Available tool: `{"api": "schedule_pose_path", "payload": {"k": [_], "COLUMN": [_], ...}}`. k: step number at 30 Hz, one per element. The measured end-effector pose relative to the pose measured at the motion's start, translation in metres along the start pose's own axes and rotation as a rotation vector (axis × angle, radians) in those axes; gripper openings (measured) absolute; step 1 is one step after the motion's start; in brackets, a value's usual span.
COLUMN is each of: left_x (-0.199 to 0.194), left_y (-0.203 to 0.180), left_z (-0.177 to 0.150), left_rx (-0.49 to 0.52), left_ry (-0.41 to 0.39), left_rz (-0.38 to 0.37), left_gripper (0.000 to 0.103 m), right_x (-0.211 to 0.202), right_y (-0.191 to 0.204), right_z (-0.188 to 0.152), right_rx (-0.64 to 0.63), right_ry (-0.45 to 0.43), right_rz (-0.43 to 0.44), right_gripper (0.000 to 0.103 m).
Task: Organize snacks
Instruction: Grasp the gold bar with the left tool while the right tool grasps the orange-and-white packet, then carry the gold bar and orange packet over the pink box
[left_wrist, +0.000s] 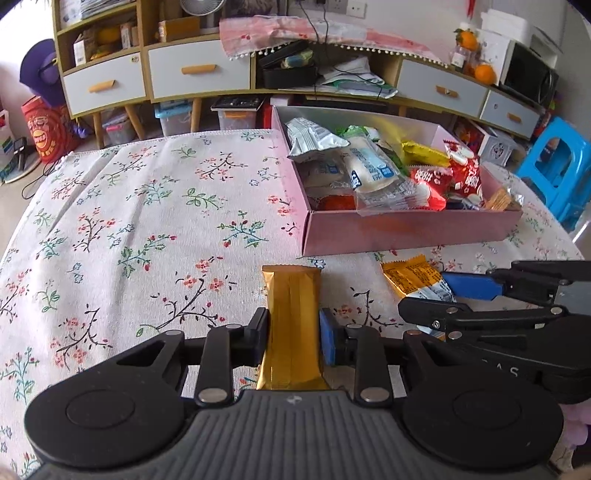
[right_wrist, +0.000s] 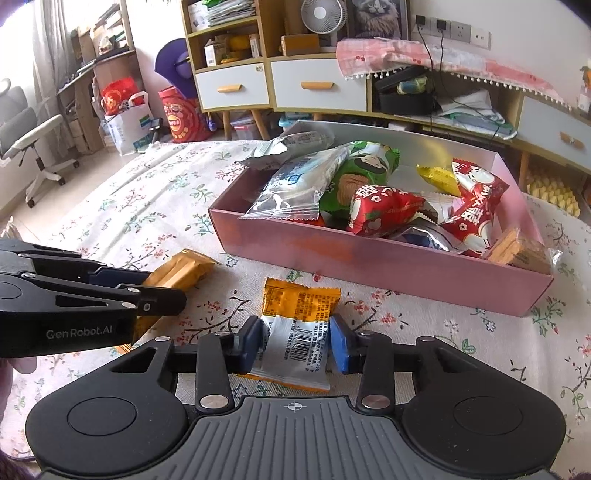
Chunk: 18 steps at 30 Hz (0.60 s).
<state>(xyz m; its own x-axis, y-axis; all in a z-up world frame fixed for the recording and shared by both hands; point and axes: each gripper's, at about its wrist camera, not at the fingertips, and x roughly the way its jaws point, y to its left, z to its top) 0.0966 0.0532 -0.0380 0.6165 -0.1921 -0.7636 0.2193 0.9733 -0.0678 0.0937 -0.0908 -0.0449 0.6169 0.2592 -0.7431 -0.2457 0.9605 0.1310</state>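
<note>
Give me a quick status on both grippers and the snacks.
Left gripper shut on gold packet. Right gripper shut on orange packet. Pink box ahead, already heaped. Nothing in the way.

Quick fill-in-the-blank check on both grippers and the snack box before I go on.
1. The left gripper is shut on a ____ packet.
2. The right gripper is shut on an orange and ____ packet.
3. The pink box stands on a ____ tablecloth.
4. Neither held packet is yet ____ the box.

Missing words: gold; white; floral; inside
</note>
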Motion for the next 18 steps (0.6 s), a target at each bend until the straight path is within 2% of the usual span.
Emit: {"api": "schedule_pose_path", "payload": {"k": [11,18], "left_x": [-0.022,-0.029], "left_y": [-0.002,-0.008], "left_z": [0.009,0.015], "left_rx": [-0.065,-0.076], "left_ry": [-0.02,-0.041], "left_rz": [-0.034,-0.056], "left_gripper": [0.026,0.026], "right_x": [-0.025,-0.045], "right_y": [-0.008,-0.021], "right_z": [0.008,0.019], "right_rx": [0.059,0.122], "right_ry": [0.03,0.015], "right_rz": [0.061,0.075], "right_gripper": [0.038,0.038]}}
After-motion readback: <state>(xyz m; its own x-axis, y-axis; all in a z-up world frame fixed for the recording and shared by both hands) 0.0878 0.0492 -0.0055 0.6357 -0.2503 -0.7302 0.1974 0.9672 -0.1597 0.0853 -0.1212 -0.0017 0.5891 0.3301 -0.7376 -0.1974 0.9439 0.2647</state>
